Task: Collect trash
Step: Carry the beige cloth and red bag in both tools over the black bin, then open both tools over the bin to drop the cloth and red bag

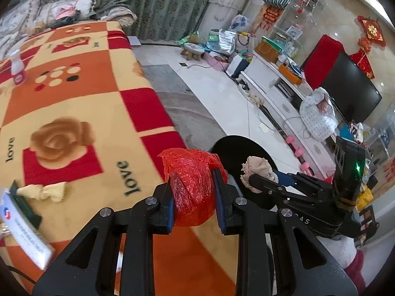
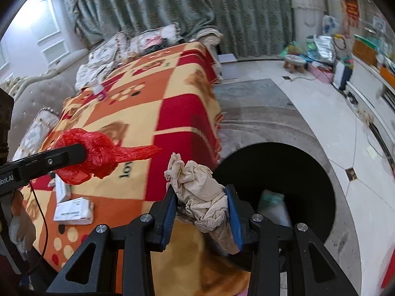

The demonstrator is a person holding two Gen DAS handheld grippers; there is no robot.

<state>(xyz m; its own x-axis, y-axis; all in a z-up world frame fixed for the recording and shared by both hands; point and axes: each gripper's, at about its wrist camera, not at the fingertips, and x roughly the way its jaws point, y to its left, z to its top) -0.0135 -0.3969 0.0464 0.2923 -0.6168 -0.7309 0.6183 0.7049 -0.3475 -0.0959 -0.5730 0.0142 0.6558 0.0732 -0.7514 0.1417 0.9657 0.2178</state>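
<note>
In the left wrist view, we carry two pieces at once: our left gripper (image 1: 195, 197) pinches a crumpled red plastic bag (image 1: 192, 187) between its blue pads, and at three o'clock the right gripper (image 1: 261, 181) clamps a beige paper wad (image 1: 256, 170) over the black bin (image 1: 246, 153). Neither is dropped yet. A twisted wrapper (image 1: 44, 191) and a box (image 1: 27, 231) remain on the blanket (image 1: 98, 98) at nine o'clock.

In the right wrist view, our fingers squeeze the wad (image 2: 205, 204); the bin (image 2: 284, 172), at two o'clock, already holds something pale, too blurred to name.
</note>
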